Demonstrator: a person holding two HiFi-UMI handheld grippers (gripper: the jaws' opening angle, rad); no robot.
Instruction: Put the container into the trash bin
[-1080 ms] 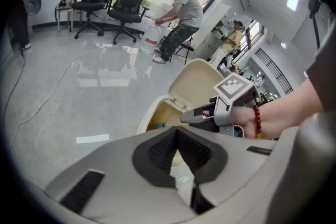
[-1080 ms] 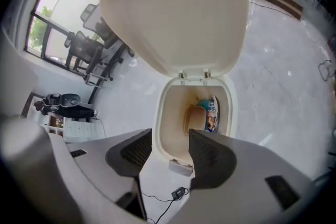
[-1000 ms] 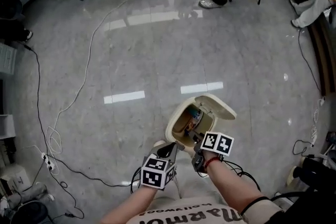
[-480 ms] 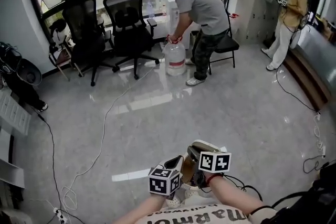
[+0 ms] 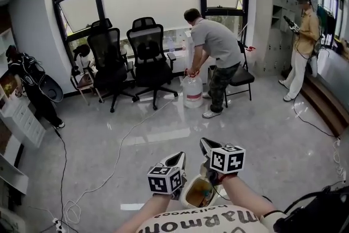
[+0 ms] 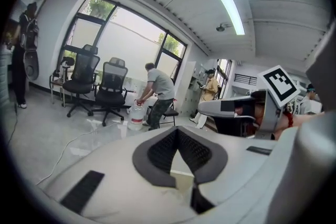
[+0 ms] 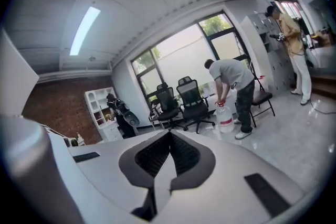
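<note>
Low in the head view, the cream trash bin (image 5: 199, 192) stands open-topped on the floor between my forearms, with something brownish inside; I cannot tell the container apart. Above it my left gripper (image 5: 179, 156) and my right gripper (image 5: 204, 142) are raised side by side and point out into the room. Seen in the left gripper view, my left gripper (image 6: 177, 130) has its jaws shut, pads together, with nothing between them; the right gripper's cube (image 6: 277, 81) shows at its right. My right gripper (image 7: 169, 134) is likewise shut and empty in its own view.
A person (image 5: 212, 46) bends over a water jug (image 5: 192, 90) beside two black office chairs (image 5: 150, 57). Another person (image 5: 302, 41) stands at the far right, a third (image 5: 27, 82) at the left by white shelves (image 5: 19, 120). Cables (image 5: 103, 177) trail across the floor.
The head view has swung up from the floor to the room. Both grippers have risen away from the bin, which now lies at the bottom edge.
</note>
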